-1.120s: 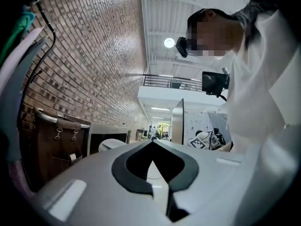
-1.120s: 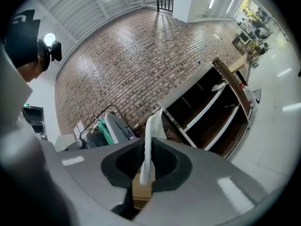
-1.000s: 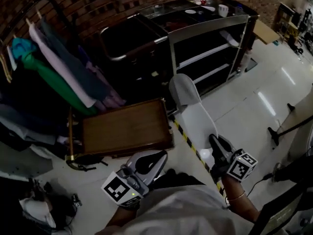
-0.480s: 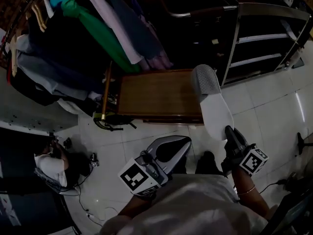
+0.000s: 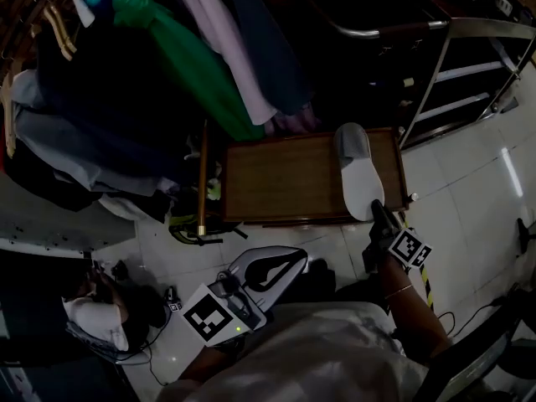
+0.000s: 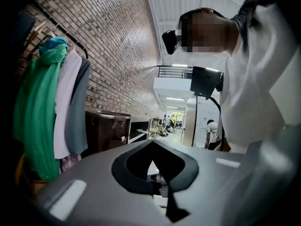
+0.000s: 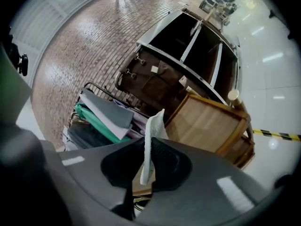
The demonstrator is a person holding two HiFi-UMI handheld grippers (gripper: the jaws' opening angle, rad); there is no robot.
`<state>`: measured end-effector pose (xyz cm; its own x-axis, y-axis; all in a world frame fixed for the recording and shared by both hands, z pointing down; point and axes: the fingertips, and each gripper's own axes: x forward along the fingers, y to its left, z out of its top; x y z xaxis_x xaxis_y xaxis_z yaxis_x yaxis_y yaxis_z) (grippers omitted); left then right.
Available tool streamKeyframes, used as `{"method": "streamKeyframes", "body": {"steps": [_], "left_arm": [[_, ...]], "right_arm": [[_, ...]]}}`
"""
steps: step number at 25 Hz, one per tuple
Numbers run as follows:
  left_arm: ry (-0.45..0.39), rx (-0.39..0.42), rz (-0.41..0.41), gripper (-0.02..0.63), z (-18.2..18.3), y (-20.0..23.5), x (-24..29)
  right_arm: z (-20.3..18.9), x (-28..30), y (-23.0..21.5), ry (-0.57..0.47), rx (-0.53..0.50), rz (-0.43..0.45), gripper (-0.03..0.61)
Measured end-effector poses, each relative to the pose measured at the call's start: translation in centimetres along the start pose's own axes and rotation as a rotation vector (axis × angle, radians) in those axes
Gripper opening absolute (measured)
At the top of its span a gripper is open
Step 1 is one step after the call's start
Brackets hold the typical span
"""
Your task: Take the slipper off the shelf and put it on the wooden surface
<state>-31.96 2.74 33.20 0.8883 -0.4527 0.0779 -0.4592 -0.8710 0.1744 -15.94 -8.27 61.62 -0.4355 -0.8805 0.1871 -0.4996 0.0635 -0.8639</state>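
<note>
A slipper [image 5: 360, 178] with a grey toe and a white insole lies toe-away over the right end of the wooden surface [image 5: 280, 178]. My right gripper [image 5: 376, 216] is shut on its heel; whether the sole rests on the wood I cannot tell. In the right gripper view the slipper [image 7: 155, 124] stands edge-on as a thin white strip pinched in the right gripper [image 7: 149, 149], with the wooden surface [image 7: 207, 124] beyond. My left gripper [image 5: 297, 256] hovers low over the floor tiles in front of the wood, shut, holding nothing. The left gripper [image 6: 154, 171] points level along the brick wall.
Clothes on a rack [image 5: 201, 65] hang over the back and left of the wood. A metal shelf unit [image 5: 469, 74] stands at the right, beside a dark trunk [image 5: 360, 7]. Black-and-yellow floor tape [image 5: 429, 285] runs by my right arm. Another person [image 5: 84, 308] is at lower left.
My right gripper has carried the slipper down and away from me, from in front of the shelf to over the wooden surface's right end. The left gripper moved along. The head view swung toward the clothes.
</note>
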Motion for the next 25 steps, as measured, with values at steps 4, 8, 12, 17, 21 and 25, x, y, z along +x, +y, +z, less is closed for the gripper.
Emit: {"method": "streamKeyframes", "body": {"steps": [4, 8, 12, 17, 21, 25], "left_arm": [[-0.016, -0.012, 0.024, -0.018, -0.7, 3.1, -2.7], [-0.013, -0.029, -0.008, -0.018, -1.0, 3.9, -4.0], [-0.041, -0.038, -0.030, -0.018, -0.6, 5.4, -4.3], [-0.062, -0.041, -0.086, -0.018, -0.4, 5.8, -4.0], [-0.079, -0.077, -0.114, -0.018, -1.1, 6.3, -3.3], [-0.063, -0.079, -0.182, -0.018, -1.3, 6.1, -1.5]], "right_arm": [[-2.5, 3.9, -2.9, -0.048, 0.110, -0.066, 0.034], [-3.6, 3.8, -4.4, -0.029, 0.074, -0.210, 0.107], [-4.7, 2.5, -5.5, 0.054, -0.051, -0.383, 0.234], [-4.0, -0.1, -5.1, 0.092, -0.211, -0.543, 0.295], [0.1, -1.2, 2.0, -0.003, -0.423, -0.433, 0.279], [4.2, -2.6, 13.7, -0.081, -0.709, -0.185, 0.272]]}}
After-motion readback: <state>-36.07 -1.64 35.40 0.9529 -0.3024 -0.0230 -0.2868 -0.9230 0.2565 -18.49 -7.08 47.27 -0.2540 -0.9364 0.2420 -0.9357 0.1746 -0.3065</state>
